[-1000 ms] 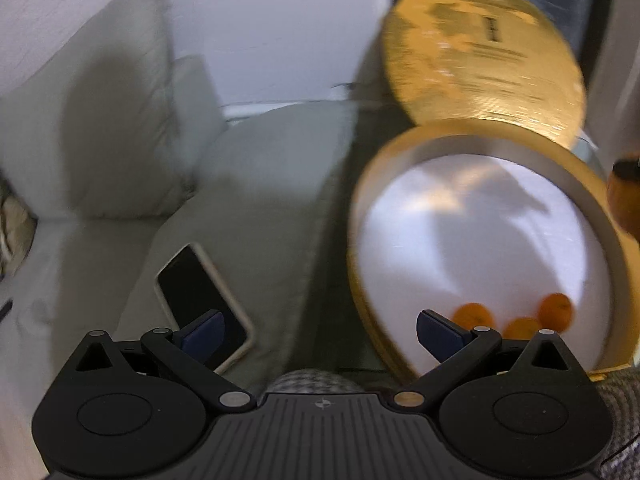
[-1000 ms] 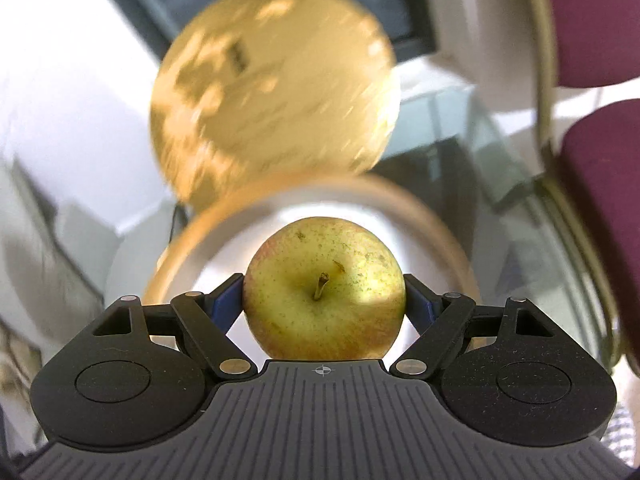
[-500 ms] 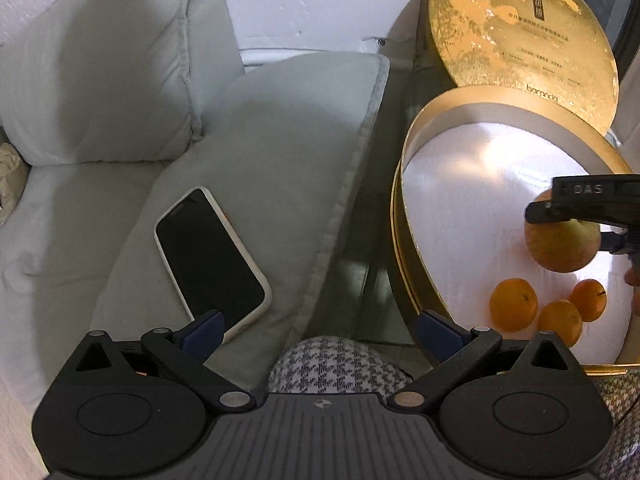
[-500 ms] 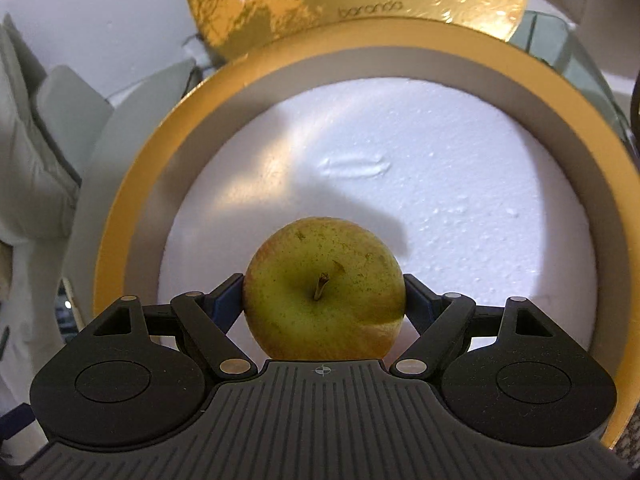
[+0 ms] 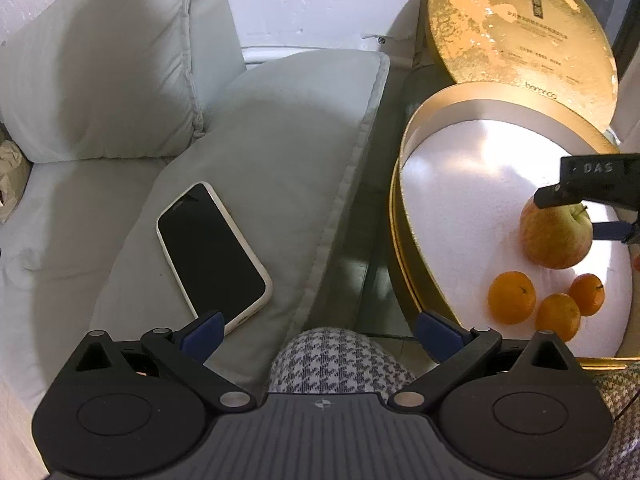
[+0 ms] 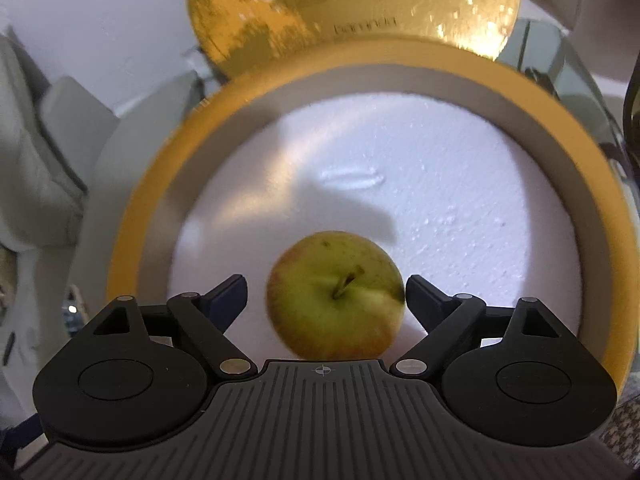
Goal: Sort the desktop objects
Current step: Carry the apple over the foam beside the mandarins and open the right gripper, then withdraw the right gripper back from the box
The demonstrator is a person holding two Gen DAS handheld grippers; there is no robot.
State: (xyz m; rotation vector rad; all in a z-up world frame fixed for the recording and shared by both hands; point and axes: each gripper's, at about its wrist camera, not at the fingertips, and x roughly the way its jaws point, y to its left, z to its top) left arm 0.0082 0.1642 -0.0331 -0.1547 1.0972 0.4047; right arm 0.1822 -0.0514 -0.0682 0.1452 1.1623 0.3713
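Observation:
A yellow-green apple [image 6: 336,294] rests on the white foam floor of a round gold box [image 6: 132,216]. My right gripper [image 6: 326,294] stands open around it, a gap on each side between fingers and fruit. In the left wrist view the same apple [image 5: 556,238] lies inside the gold box [image 5: 400,184], above three small oranges [image 5: 512,298], with the right gripper's fingertips [image 5: 560,194] over it. My left gripper [image 5: 318,330] is open and holds nothing. It hovers above a grey cushion [image 5: 280,152] on which a black phone [image 5: 210,248] in a pale case lies.
The box's gold lid [image 5: 516,36] leans upright behind it against the wall. Pale sofa cushions [image 5: 100,76] fill the left. A houndstooth-patterned knee [image 5: 336,364] of the person shows below. Glass tabletop [image 6: 560,60] lies under the box.
My right gripper carried the apple down into the box, then opened and let it go onto the foam. My left gripper has held about the same place for the last half second.

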